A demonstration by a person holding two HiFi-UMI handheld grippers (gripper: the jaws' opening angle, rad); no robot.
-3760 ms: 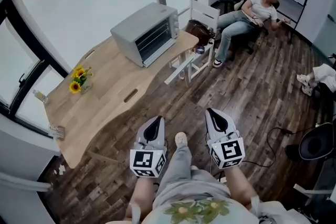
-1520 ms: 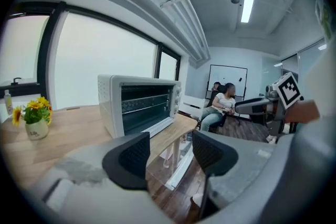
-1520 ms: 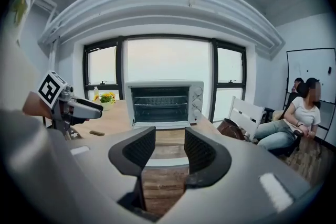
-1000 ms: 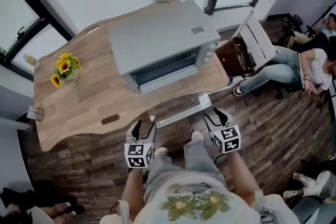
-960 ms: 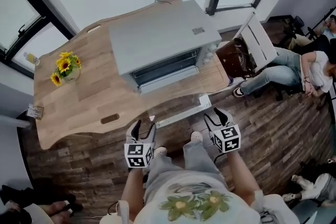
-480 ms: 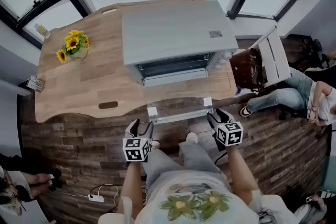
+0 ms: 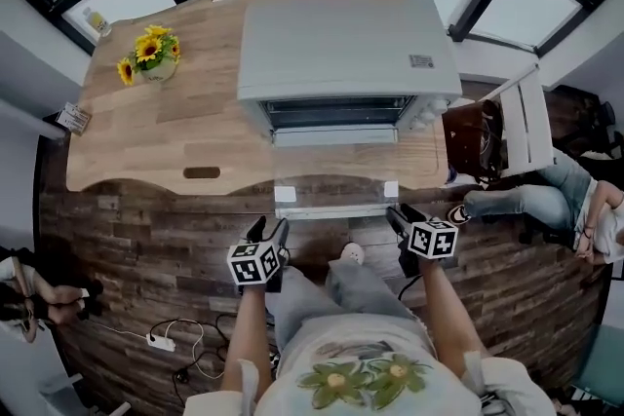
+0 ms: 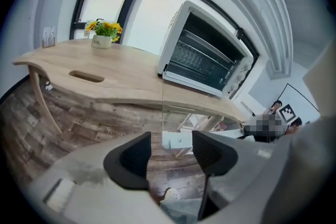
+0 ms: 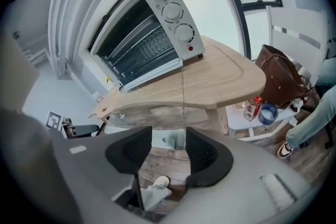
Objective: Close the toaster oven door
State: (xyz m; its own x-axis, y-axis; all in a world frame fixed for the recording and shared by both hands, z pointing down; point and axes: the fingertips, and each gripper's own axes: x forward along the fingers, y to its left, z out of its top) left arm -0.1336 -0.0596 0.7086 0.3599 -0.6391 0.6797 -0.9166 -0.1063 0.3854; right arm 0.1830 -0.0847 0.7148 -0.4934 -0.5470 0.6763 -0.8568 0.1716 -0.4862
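Note:
A silver toaster oven (image 7: pixel 341 54) stands on the wooden table (image 7: pixel 166 141). Its glass door (image 7: pixel 336 185) hangs open, flat toward me, with a white handle bar (image 7: pixel 336 209) along its front edge. My left gripper (image 7: pixel 270 229) is open just below the handle's left end, not touching it. My right gripper (image 7: pixel 397 215) is open close under the right end. In the left gripper view the oven (image 8: pixel 210 57) is ahead and the handle bracket (image 8: pixel 176 140) shows beyond the gripper (image 8: pixel 170 152). In the right gripper view the bracket (image 9: pixel 170 139) shows beyond the gripper (image 9: pixel 168 153).
A sunflower pot (image 7: pixel 151 58) and a small card (image 7: pixel 73 119) sit at the table's left. A white chair (image 7: pixel 526 127) with a brown bag (image 7: pixel 468 136) stands at the right, and a seated person's legs (image 7: pixel 546 200) beyond it. A power strip (image 7: pixel 156 341) lies on the floor.
I have walked up and turned square to the oven. Both grippers have come up under the open door's front edge and stay open.

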